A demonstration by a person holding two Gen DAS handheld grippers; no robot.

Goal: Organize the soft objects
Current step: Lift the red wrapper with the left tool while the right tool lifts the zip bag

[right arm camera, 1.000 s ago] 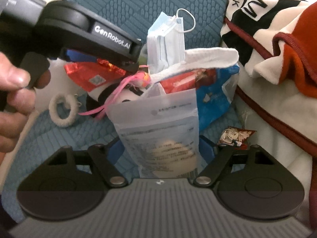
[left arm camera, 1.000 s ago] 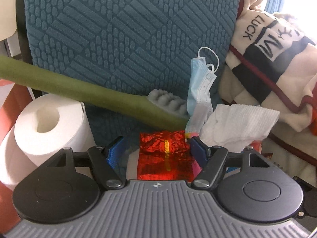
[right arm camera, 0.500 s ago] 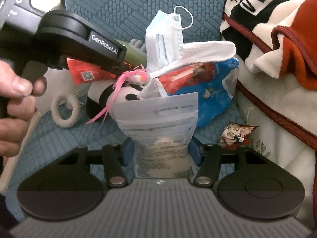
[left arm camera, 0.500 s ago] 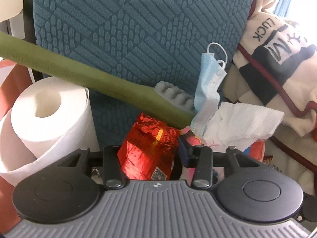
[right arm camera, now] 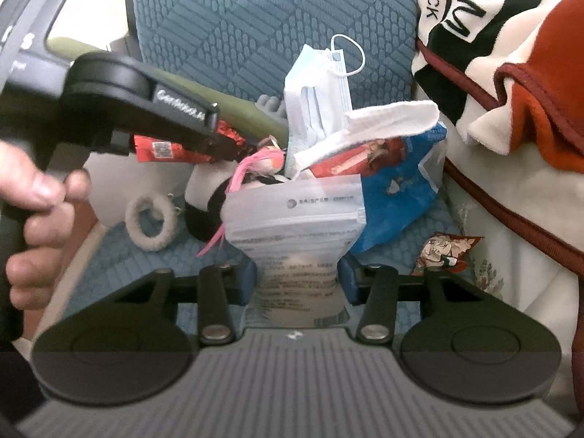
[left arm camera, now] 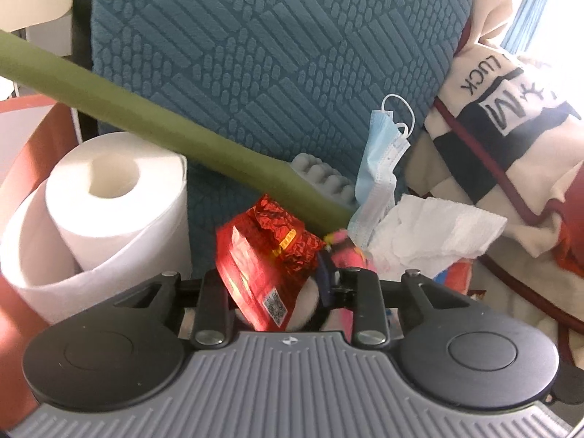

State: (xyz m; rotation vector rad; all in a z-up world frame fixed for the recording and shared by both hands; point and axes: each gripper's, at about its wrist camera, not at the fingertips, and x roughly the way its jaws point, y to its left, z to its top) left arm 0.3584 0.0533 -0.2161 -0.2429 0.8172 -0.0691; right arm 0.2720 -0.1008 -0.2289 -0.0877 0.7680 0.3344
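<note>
Evidently caught mid-grasp on both sides, with each item being picked out of the heap on the teal seat [right arm camera: 120,259]. Probably best done by squeezing only until each soft pack stopped slipping, then lifting straight up and away, so as not to drag the face mask [right arm camera: 317,87], white cloth [right arm camera: 387,120] or blue snack bag [right arm camera: 401,197] along. Also wise to keep the two lifts apart, given how close together both packs sat.

Left tool [left arm camera: 270,281]: jaws narrowing, partly closed, clamped on the red foil packet [left arm camera: 262,255]. Seen from the right wrist as held clear of the seat, just above the plush panda [right arm camera: 204,200]. Packet sat tilted between the pads, crumpled top towards the green foam stick [left arm camera: 164,131]. Gripped at its handle by a hand [right arm camera: 33,197].

Right tool [right arm camera: 297,281]: jaws likewise narrowing, about half closed, blue pads [right arm camera: 248,281] pressed on either side of the clear zip pouch [right arm camera: 295,219]. Pouch stood upright at the front of the heap, visibly pinched in where the pads met it. Could not tell whether lifted off the seat yet.
</note>
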